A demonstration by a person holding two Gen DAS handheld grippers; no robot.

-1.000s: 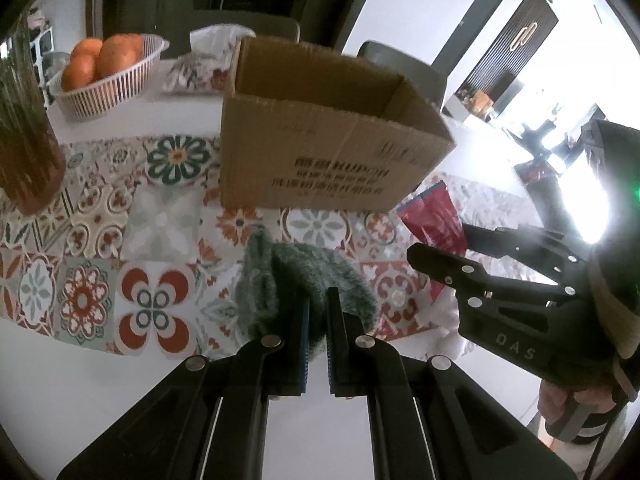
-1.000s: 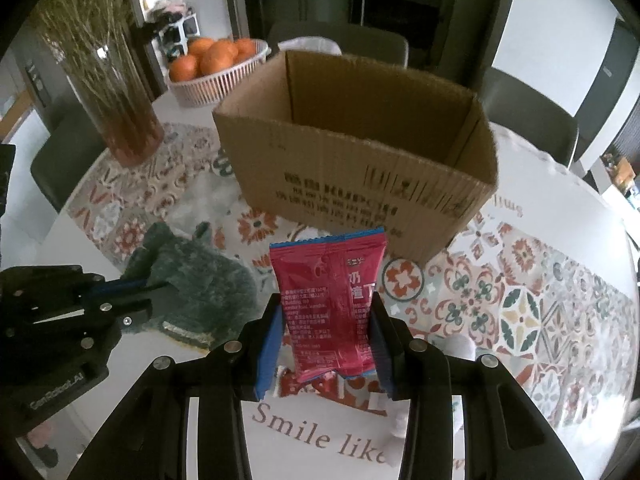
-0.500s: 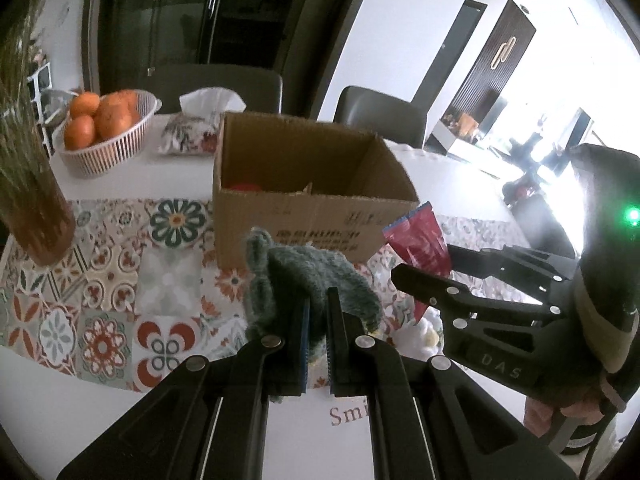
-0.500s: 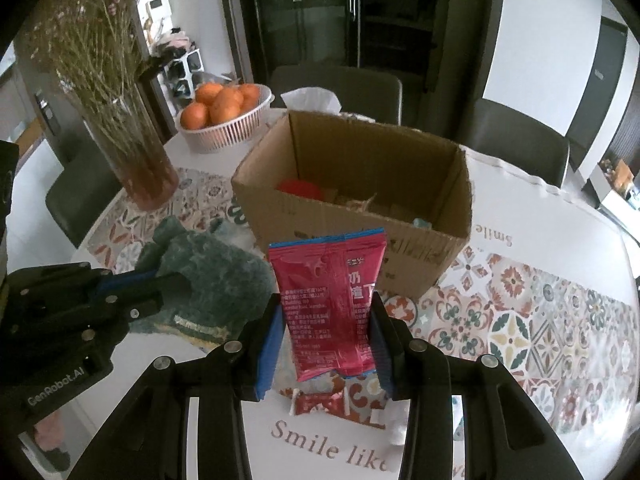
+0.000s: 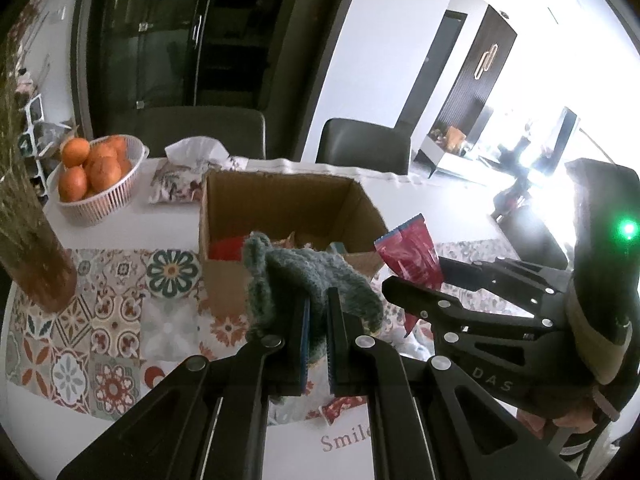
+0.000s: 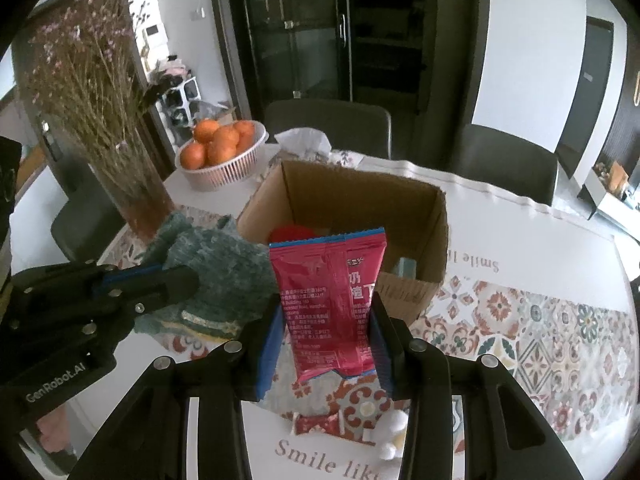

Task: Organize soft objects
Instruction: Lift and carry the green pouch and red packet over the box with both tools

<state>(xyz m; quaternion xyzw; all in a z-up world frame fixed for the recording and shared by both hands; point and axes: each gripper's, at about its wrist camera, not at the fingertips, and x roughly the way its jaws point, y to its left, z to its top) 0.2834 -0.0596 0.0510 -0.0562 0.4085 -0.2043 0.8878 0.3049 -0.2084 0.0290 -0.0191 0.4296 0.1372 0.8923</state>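
My left gripper [image 5: 317,312] is shut on a fuzzy grey-green cloth [image 5: 304,276] and holds it in the air just in front of the open cardboard box [image 5: 280,196]. The cloth also shows in the right wrist view [image 6: 216,268]. My right gripper [image 6: 326,324] is shut on a red snack packet [image 6: 332,300], upright and lifted in front of the box [image 6: 400,196]. The packet shows in the left wrist view [image 5: 412,248] too. The box holds a red item [image 6: 290,234] and other things, partly hidden.
A white basket of oranges [image 6: 222,152], a tissue pack [image 6: 304,140] and a vase of dried flowers [image 6: 132,184] stand left of and behind the box. A small red wrapper [image 6: 320,424] and white fluffy balls [image 6: 390,432] lie on the patterned cloth [image 6: 520,328]. Dark chairs [image 6: 504,160] stand behind.
Both grippers have risen with the cloth and the packet. The view now looks down into the box. The cloth has left the table.
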